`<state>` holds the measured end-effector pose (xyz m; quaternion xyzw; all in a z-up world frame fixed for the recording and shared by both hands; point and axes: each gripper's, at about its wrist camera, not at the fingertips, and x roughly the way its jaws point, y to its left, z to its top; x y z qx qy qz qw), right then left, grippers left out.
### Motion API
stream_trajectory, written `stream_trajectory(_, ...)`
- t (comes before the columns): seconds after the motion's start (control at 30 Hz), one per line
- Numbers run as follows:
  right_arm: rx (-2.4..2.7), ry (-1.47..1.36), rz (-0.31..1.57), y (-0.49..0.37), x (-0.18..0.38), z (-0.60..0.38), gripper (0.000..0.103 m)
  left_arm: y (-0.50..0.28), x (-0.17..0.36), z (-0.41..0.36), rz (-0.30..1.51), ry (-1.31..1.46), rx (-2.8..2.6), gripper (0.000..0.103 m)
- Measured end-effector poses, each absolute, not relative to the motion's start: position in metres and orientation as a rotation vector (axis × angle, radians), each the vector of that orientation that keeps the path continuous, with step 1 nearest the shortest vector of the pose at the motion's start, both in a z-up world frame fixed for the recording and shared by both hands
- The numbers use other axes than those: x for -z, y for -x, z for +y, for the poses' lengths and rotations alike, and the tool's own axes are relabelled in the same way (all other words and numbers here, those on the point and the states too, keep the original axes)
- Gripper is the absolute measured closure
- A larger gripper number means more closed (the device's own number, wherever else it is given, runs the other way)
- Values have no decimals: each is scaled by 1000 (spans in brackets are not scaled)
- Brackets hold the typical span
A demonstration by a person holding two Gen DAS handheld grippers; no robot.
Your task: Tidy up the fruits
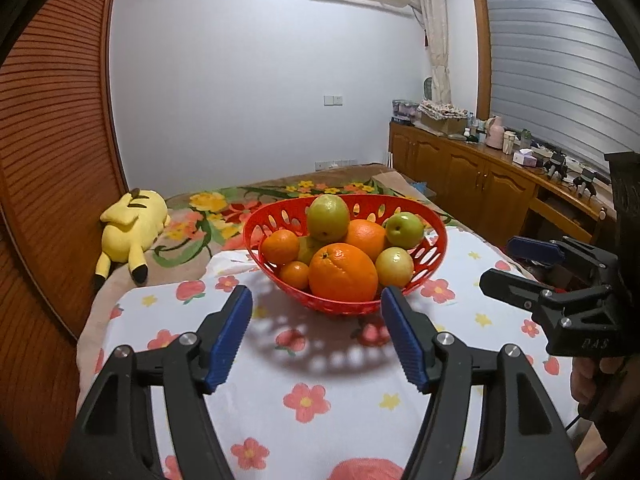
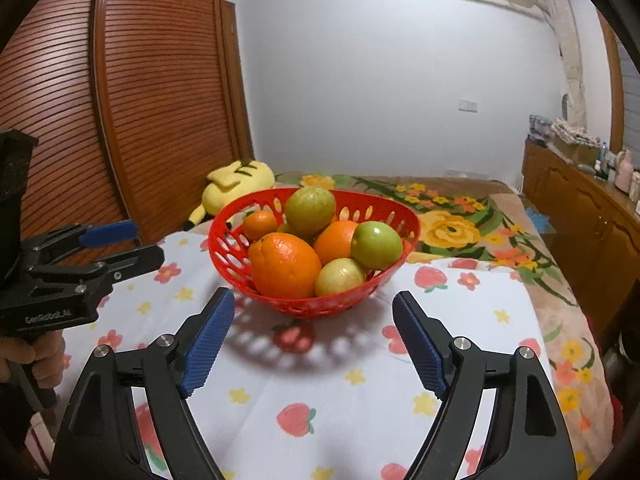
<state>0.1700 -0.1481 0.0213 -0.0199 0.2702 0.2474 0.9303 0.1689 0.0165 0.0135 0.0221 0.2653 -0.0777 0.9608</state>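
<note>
A red perforated basket (image 1: 434, 254) (image 2: 224, 240) stands on a white flowered cloth (image 1: 320, 376) (image 2: 332, 380). It holds oranges, the largest (image 1: 343, 273) (image 2: 285, 266) in front, small mandarins (image 1: 281, 246) (image 2: 260, 225) and green apples (image 1: 328, 218) (image 2: 376, 245). My left gripper (image 1: 316, 300) is open and empty, just in front of the basket. My right gripper (image 2: 314, 304) is open and empty, also just in front of it. Each gripper shows from the side in the other's view: the right one (image 1: 508, 264) and the left one (image 2: 148, 244).
A yellow plush toy (image 1: 132, 228) (image 2: 236, 186) lies behind the basket on the left, on a floral blanket (image 1: 224, 216) (image 2: 480, 228). A brown slatted wardrobe (image 1: 48, 120) (image 2: 152, 92) stands to the left. A wooden sideboard (image 1: 480, 176) (image 2: 580, 208) with clutter runs along the right.
</note>
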Motion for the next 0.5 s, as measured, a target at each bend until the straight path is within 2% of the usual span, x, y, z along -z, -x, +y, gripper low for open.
stream_trajectory(0.3,-475,23,493,-143,-34,-158,16,-138,-27,14,508,-39,168,32)
stream_trajectory(0.37,-471,10,483,-140,-36,-161,15,-131,-30,12,499,-37,171,21)
stream_trajectory(0.5,-453,-8,467,-135,-41,-165,13,-118,-37,9,468,-44,154,10)
